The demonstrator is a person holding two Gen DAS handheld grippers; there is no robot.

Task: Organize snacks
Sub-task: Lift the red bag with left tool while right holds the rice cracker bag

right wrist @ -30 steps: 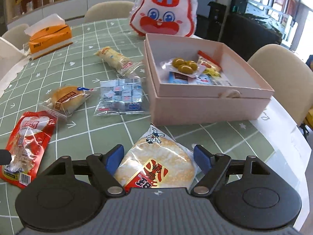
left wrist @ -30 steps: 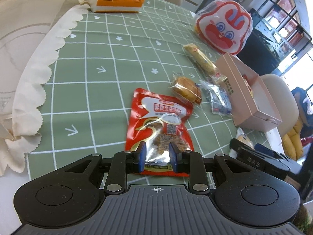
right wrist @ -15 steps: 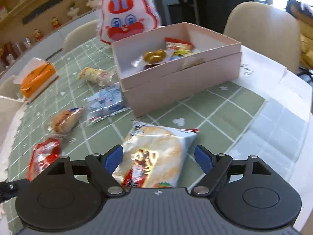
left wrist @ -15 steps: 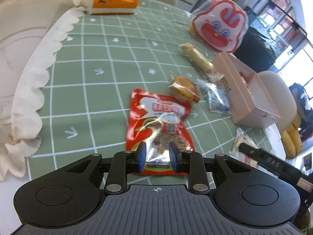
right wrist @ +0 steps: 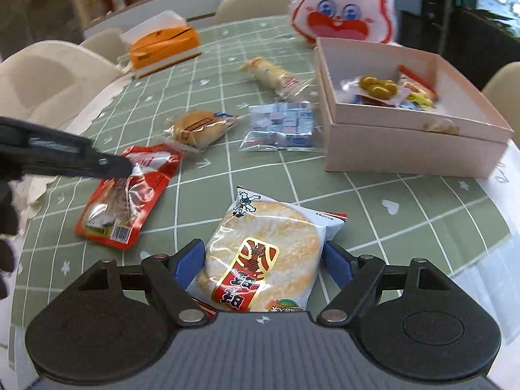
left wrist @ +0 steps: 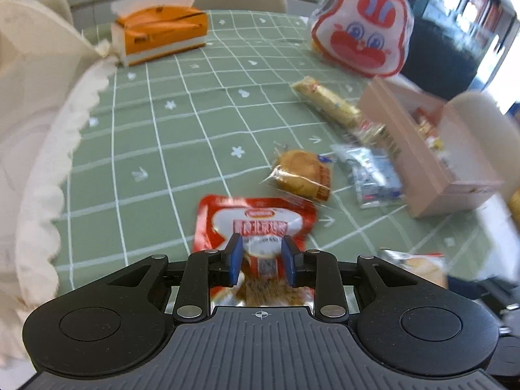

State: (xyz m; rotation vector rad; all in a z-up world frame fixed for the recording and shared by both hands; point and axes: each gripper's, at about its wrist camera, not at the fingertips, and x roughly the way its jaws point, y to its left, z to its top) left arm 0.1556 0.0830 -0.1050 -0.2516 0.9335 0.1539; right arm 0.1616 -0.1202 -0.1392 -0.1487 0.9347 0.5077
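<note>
**Two snacks between my grippers**

On the green grid tablecloth (right wrist: 260, 169) I see the pink cardboard box (right wrist: 409, 143), part filled. My right gripper (right wrist: 263, 260) clamps the round rice-cracker packet (right wrist: 260, 250). My left gripper (left wrist: 261, 260), jaws just widening, straddles the red foil pouch (left wrist: 256, 217).
</note>
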